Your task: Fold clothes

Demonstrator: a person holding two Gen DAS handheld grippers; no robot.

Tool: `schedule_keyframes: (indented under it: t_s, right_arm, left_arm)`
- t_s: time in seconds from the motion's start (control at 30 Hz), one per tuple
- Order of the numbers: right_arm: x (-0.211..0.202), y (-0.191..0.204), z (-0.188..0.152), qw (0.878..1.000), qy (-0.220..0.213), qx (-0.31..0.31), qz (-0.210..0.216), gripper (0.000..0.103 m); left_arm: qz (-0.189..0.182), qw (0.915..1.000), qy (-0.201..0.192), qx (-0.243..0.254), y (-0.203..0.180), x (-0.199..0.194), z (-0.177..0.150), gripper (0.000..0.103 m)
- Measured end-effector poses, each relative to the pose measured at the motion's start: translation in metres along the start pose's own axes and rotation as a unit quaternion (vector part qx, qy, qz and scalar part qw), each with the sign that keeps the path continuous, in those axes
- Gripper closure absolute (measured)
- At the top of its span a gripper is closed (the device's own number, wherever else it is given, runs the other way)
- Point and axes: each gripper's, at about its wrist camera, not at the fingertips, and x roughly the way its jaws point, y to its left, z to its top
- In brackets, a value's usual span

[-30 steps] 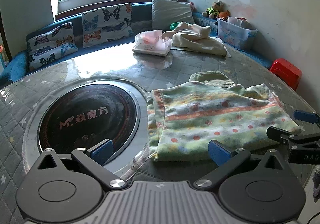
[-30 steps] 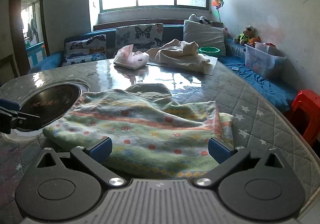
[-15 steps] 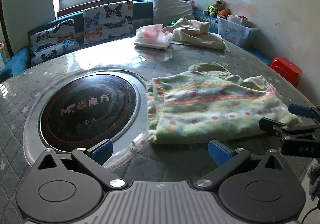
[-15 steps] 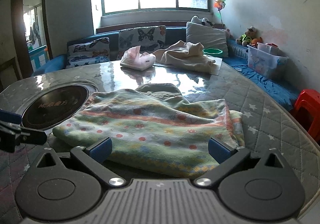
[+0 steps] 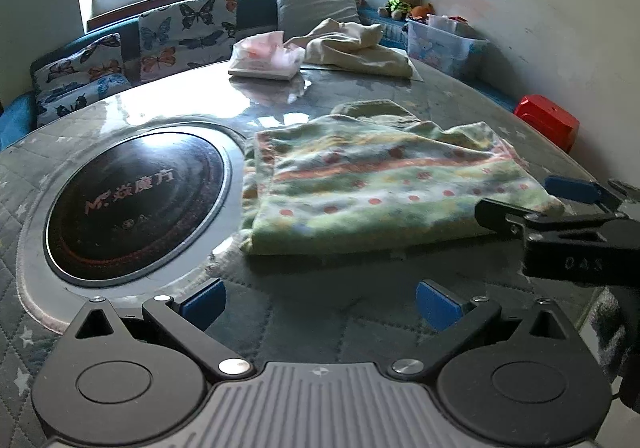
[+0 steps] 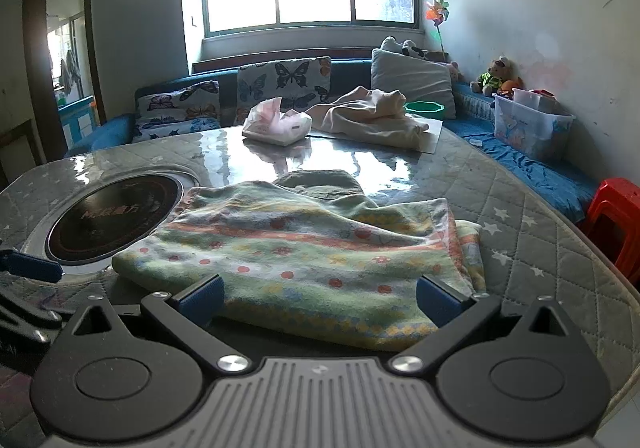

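Observation:
A folded green patterned garment (image 5: 372, 184) with red dots and orange stripes lies flat on the round quilted table (image 5: 360, 328); it also shows in the right wrist view (image 6: 304, 252). An olive cloth (image 5: 372, 110) pokes out from under its far edge. My left gripper (image 5: 318, 302) is open and empty, just short of the garment's near edge. My right gripper (image 6: 318, 298) is open and empty, its fingertips at the garment's near edge. The right gripper also shows in the left wrist view (image 5: 556, 204), at the garment's right corner.
A black induction plate (image 5: 132, 200) is set into the table left of the garment. A tissue pack (image 5: 266, 58) and a cream cloth pile (image 5: 356, 50) lie at the far side. A sofa with butterfly cushions (image 6: 280, 84), a plastic box (image 6: 528, 124) and a red stool (image 6: 616, 220) surround the table.
Both grippers have drawn back from the garment toward the table's near edge. The garment lies still, and both grippers stay open.

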Motion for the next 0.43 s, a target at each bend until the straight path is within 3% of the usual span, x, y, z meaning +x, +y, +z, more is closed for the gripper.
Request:
schedule_keyframes:
  t_s: [0.43]
  right_arm:
    - [-0.0034,0.0007,-0.0073,1.000,0.003,0.010,0.003,0.000]
  left_arm:
    - [-0.001,0.9999,0.006,0.013,-0.0083,-0.0009,-0.0062,0.000]
